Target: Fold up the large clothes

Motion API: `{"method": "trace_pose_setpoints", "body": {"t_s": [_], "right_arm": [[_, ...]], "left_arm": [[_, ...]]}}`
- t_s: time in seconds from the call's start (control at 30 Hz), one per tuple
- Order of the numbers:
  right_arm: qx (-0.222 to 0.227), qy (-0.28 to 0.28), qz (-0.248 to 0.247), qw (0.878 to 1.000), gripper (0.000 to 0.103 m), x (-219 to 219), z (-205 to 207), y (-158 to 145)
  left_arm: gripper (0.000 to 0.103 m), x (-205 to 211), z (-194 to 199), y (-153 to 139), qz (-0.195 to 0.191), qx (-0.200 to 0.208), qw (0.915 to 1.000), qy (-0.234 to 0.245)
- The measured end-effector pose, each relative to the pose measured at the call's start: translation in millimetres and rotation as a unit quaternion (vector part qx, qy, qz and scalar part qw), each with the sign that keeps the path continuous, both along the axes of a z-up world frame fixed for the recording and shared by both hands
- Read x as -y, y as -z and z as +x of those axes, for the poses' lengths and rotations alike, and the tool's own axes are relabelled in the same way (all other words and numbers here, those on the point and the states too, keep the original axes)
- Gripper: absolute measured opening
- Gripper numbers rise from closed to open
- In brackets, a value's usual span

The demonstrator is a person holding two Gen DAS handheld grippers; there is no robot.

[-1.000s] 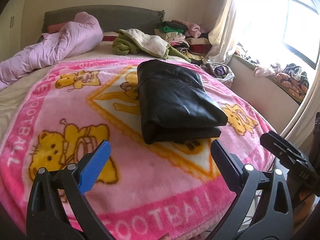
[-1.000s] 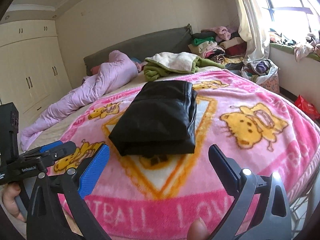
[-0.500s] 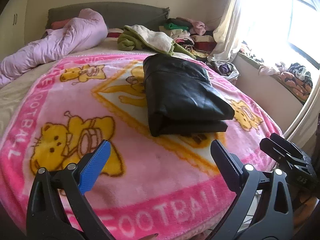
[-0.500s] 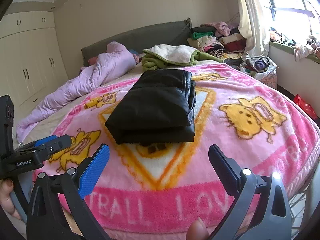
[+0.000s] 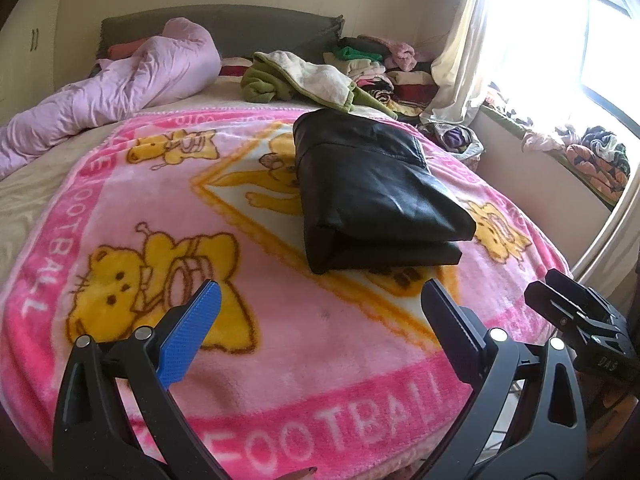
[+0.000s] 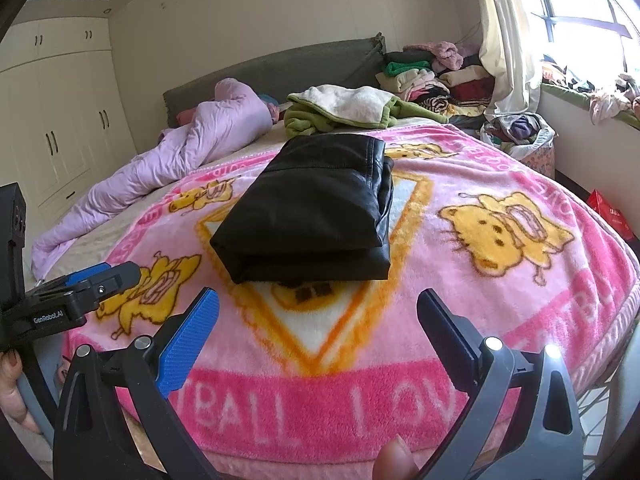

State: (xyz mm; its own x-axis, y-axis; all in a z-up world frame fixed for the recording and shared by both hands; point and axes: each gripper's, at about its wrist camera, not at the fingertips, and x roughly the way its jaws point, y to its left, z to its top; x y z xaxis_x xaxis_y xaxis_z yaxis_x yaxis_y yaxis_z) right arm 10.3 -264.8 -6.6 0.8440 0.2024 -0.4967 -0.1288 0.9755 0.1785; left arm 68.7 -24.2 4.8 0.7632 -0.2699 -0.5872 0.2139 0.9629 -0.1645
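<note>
A black leather-like garment (image 5: 368, 196) (image 6: 316, 208) lies folded into a thick rectangle in the middle of a pink cartoon blanket (image 5: 240, 264) (image 6: 480, 264) on the bed. My left gripper (image 5: 320, 304) hangs open near the blanket's front edge, well short of the garment, with nothing between its fingers. My right gripper (image 6: 318, 306) is open too, in front of the garment's folded end and empty. The right gripper's body shows at the lower right of the left wrist view, and the left gripper's body at the left edge of the right wrist view.
A rumpled lilac duvet (image 5: 120, 84) (image 6: 192, 148) lies at the bed's left rear. A green and cream garment (image 5: 304, 80) (image 6: 348, 110) sits behind the black one. Stacked clothes (image 5: 380, 68) (image 6: 436, 76) stand by the curtain; more clothes (image 5: 592, 156) line the windowsill. White wardrobes (image 6: 60, 120) stand left.
Both grippers have drifted a little relative to the bed, so the folded garment sits slightly differently in each view. Both stay open; the garment has not moved.
</note>
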Motion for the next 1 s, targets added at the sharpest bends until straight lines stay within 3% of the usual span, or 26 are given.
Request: {"method": "trace_pose_setpoints", "body": {"t_s": [1.0], "right_arm": [[0.001,0.0,-0.002,1.0,0.099,-1.2,-1.3,-0.4]], "left_arm": [[0.094,-1.6,-0.1,-1.3,0.002,-0.001,1.0,-0.001]]}}
